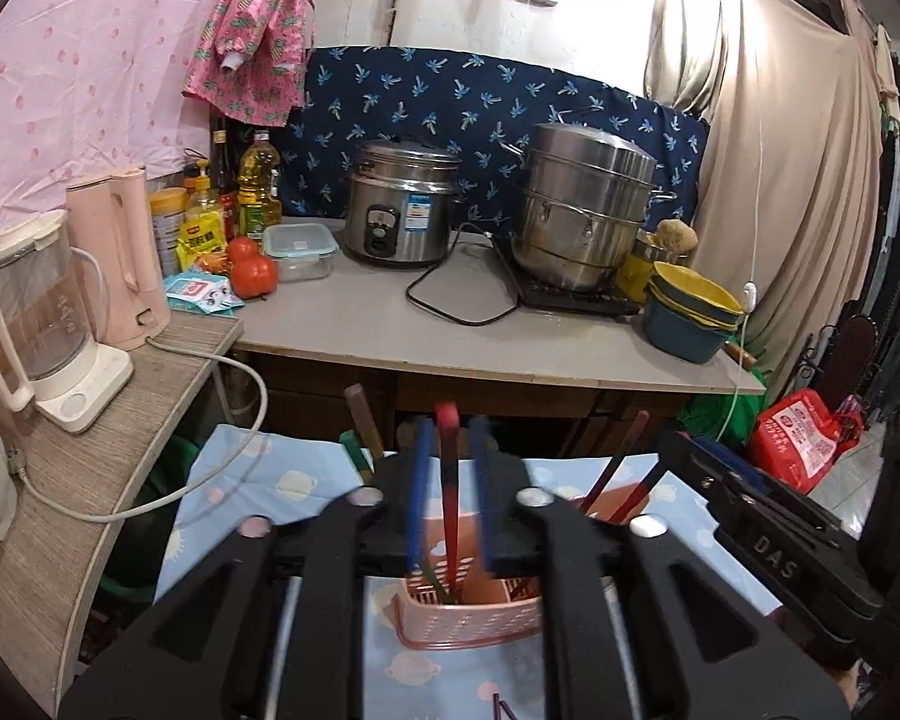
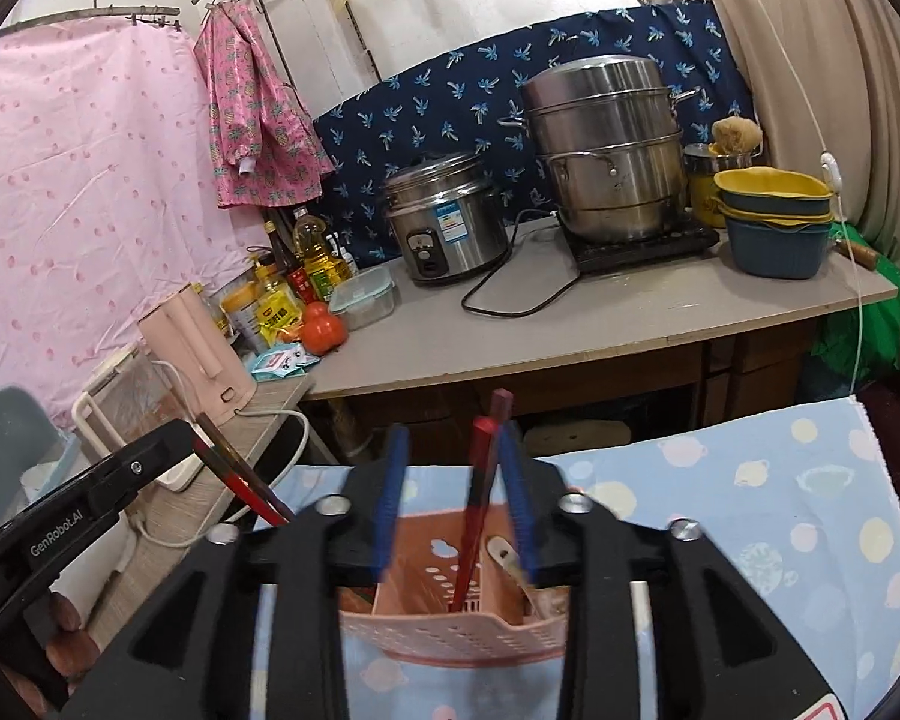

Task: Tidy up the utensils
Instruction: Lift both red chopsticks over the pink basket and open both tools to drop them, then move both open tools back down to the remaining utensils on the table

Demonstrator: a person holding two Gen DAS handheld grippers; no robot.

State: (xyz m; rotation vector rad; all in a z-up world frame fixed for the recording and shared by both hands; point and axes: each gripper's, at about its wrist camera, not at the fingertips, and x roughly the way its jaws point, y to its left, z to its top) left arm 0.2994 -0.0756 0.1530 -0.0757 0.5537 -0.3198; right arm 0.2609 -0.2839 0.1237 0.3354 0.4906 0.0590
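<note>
left view, my left gripper (image 1: pixel 448 468): jaws part-way apart, blue pads either side of a red chopstick (image 1: pixel 448 480), a gap showing on both sides; I read it as let go, not pinched.
left view, chopstick: stands near upright, lower end down in the pink basket (image 1: pixel 468 621); placed tip-first so that the basket wall props it.
left view, basket: perforated pink holder on the blue patterned cloth (image 1: pixel 252 480), near the cloth's front edge, straight under my pads; I'm lined up over it so a dropped stick lands inside.
left view, other sticks: red pair (image 1: pixel 621 480) leaning out of the basket's right part, just left of my right gripper body at the frame's right edge.
left view, loose piece: a dark stick end (image 1: pixel 501 708) on the cloth at the front edge, probably not sorted yet.
right view, my right gripper (image 2: pixel 453 492): jaws parted, red chopsticks (image 2: pixel 480 492) between the pads and leaning by the right pad; contact too blurred to call, no squeeze visible, so I judge it released.
right view, basket (image 2: pixel 450 630): on the cloth (image 2: pixel 750 480) toward its left edge, divided; the chopsticks sit in the middle compartment, a pale spoon handle (image 2: pixel 501 552) in the right one, so kinds are kept apart.
right view, left gripper arm (image 2: pixel 90 492): at the left, red sticks leaning beside its tip.
step: judged as the drop into the basket.
</note>
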